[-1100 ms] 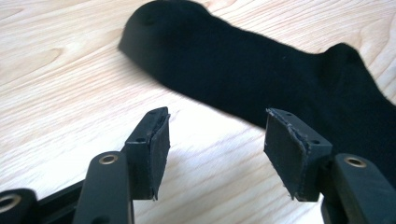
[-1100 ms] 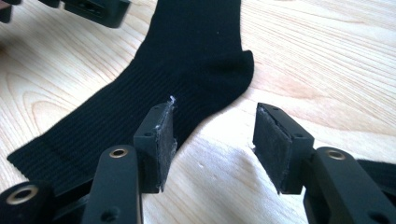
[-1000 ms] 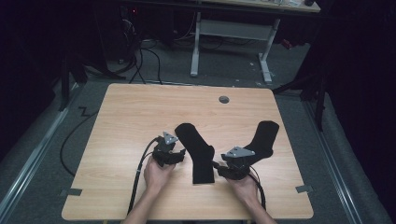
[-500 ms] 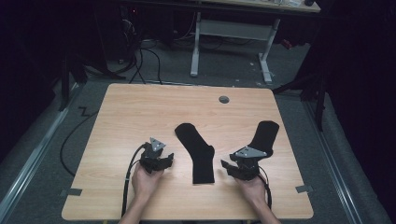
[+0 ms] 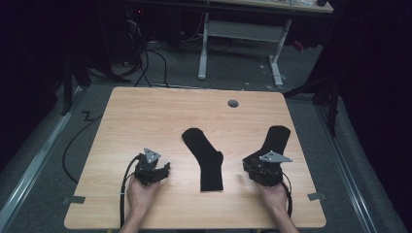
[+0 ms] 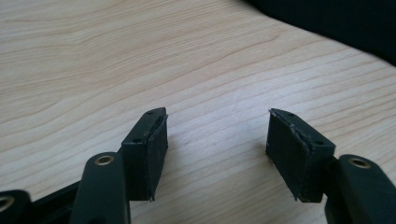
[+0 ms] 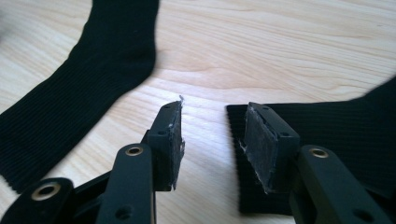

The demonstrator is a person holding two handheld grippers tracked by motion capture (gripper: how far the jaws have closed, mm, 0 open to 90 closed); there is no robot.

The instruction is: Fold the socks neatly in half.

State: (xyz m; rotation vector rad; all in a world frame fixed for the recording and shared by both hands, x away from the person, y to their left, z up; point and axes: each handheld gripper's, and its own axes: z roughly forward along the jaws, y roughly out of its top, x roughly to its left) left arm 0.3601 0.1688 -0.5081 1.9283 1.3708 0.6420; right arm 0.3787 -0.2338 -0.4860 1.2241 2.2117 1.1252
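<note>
Two black socks (image 5: 205, 160) (image 5: 274, 140) on one table (image 5: 145, 116); left claw (image 6: 217, 140) agape, right claw (image 7: 212, 140) narrowing, both empty.

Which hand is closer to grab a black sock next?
Probably the right. The right gripper sits at the cuff edge of the right sock, jaws apart and just closing with nothing pinched. The left gripper is open over bare table, away from the middle sock.

Bare tabletop (image 5: 145, 116) ahead; 2 socks (image 5: 206, 158) flat, nothing blocking.
</note>
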